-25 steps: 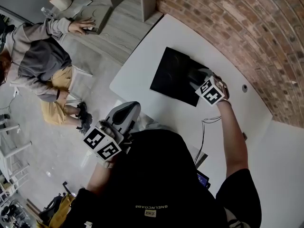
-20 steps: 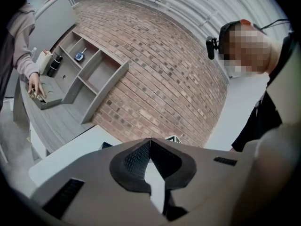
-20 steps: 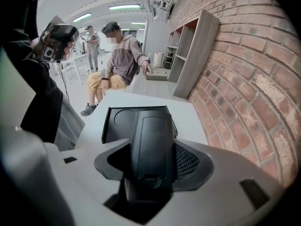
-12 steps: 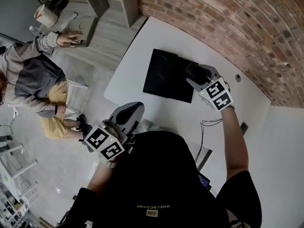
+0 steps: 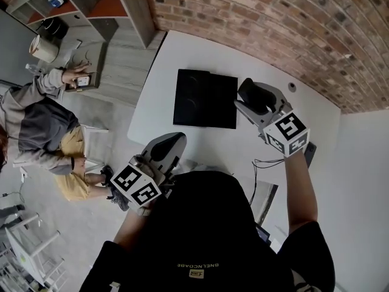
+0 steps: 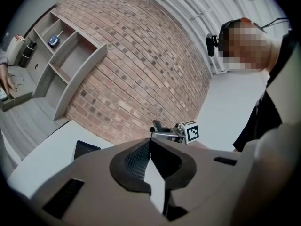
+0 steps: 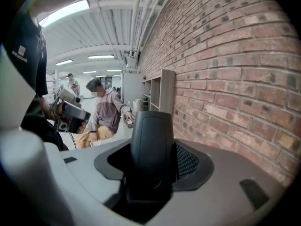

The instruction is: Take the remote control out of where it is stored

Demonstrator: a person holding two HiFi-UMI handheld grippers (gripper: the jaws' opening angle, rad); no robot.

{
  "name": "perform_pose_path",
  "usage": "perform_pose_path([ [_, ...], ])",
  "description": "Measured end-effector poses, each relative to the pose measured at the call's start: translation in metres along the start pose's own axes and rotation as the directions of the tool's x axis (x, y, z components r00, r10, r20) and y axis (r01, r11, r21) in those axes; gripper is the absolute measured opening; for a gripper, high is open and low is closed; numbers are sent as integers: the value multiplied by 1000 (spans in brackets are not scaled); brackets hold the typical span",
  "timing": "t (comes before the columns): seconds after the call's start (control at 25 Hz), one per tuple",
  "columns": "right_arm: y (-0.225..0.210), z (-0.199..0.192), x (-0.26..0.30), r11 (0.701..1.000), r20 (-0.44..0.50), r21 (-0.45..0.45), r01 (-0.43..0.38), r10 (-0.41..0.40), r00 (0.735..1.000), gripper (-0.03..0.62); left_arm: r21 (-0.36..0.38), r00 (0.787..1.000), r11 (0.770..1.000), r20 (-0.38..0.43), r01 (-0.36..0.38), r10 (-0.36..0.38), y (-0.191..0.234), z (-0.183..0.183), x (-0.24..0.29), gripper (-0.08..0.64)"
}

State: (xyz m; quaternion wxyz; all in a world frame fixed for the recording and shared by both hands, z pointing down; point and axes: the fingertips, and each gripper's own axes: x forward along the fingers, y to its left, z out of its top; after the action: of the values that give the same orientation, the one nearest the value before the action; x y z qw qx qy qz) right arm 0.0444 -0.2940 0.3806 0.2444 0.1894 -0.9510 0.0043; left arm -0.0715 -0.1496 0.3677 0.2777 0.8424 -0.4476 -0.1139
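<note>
Seen from above, the right gripper (image 5: 260,104), grey moulded plastic with a black-and-white marker cube (image 5: 290,132) at its back, is clamped on the remote control (image 5: 251,92), a smooth matt black bar whose rounded end pokes past its tips. Just to that gripper's left a flat square black case (image 5: 205,98) lies on the white table (image 5: 152,105); the remote is outside it. The left gripper (image 5: 167,146) hangs nearer the body, well away from the remote. White lettering (image 5: 196,264) on the black shirt is too small to read. In the left gripper view the ribbed dark pads (image 6: 136,157) meet with nothing between them. In the right gripper view the remote stands upright and fills the gap, with a mesh-textured pad (image 7: 186,161) against its right side and a brick wall (image 7: 235,55) beyond.
</note>
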Motion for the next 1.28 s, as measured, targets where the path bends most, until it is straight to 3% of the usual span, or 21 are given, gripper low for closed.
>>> perform_pose_path([
  [0.24, 4, 28, -45, 988, 195, 149, 26, -56, 979, 245, 8, 997, 997, -28, 76, -75, -13, 1, 17, 6],
  [0.6, 22, 69, -115, 951, 445, 309, 27, -170, 879, 245, 11, 976, 978, -69, 207, -206, -38, 5, 42, 6],
  [1.12, 50, 65, -183, 872, 585, 486, 67, -380, 717, 245, 7, 931, 939, -134, 345, -341, -69, 7, 65, 6],
  [1.28, 58, 55, -194, 843, 586, 533, 76, -432, 686, 245, 12, 915, 925, -152, 379, -373, -82, 5, 69, 6],
])
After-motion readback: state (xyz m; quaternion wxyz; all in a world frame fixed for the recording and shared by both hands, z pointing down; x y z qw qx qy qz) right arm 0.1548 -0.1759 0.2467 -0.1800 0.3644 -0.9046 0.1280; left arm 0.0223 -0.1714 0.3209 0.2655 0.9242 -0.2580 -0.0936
